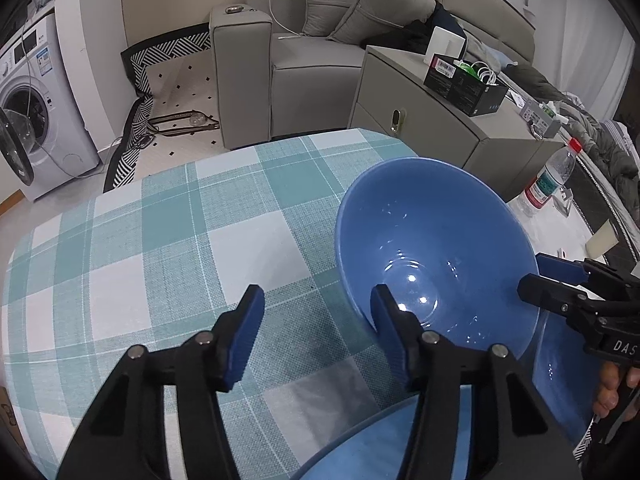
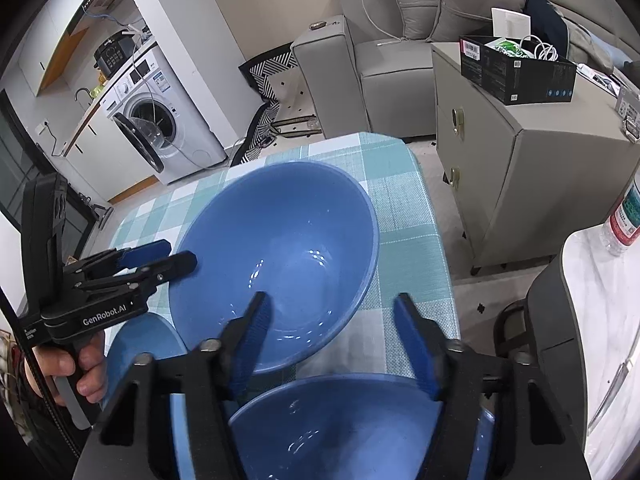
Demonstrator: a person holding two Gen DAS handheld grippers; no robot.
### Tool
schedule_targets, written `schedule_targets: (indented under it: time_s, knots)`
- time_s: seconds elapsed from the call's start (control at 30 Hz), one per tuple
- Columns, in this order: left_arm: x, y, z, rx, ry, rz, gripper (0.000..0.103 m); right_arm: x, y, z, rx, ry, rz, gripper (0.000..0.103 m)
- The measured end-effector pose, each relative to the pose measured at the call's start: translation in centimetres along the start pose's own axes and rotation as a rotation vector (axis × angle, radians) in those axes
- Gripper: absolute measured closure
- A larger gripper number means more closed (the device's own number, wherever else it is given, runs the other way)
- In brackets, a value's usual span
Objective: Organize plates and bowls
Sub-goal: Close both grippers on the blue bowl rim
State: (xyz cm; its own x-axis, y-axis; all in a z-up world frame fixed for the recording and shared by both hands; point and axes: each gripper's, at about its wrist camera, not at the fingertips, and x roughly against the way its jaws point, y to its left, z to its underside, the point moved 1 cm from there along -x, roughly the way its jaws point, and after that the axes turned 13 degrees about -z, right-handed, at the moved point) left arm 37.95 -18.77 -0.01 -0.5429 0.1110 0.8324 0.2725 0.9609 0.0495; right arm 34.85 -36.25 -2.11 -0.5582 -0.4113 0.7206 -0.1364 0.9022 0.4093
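The glossy, deep blue bowl (image 2: 280, 248) sits tilted on the checked tablecloth (image 1: 160, 240), both claws apart astride its rim.

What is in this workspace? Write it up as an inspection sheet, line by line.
Surface: table under a teal checked cloth.
Job's things: large blue bowl upright on the cloth; second blue bowl nearer the cameras; blue plate beside them.
Clutter: black box on the grey cabinet; water bottle on a side table.
Grippers: left tongs and right tongs straddle opposite rims of the large bowl, both open, pads not pressing.
Cables: white cable hanging over the sofa; white cords in the box.
Surroundings: grey sofa, washing machine.
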Motion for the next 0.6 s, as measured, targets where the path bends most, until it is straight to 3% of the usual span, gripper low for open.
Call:
schedule_targets:
  time_s: [0.37,0.6]
  knots:
    - [0.2,-1.2,0.0,-0.041,-0.004,0.034,0.077,-0.4,0.4,0.3,0.017,0.015,0.017,0.063]
    - [0.7,-1.7,0.1,-0.064,-0.023,0.054,0.084,-0.5,0.4,0.4,0.034,0.016,0.032,0.076]
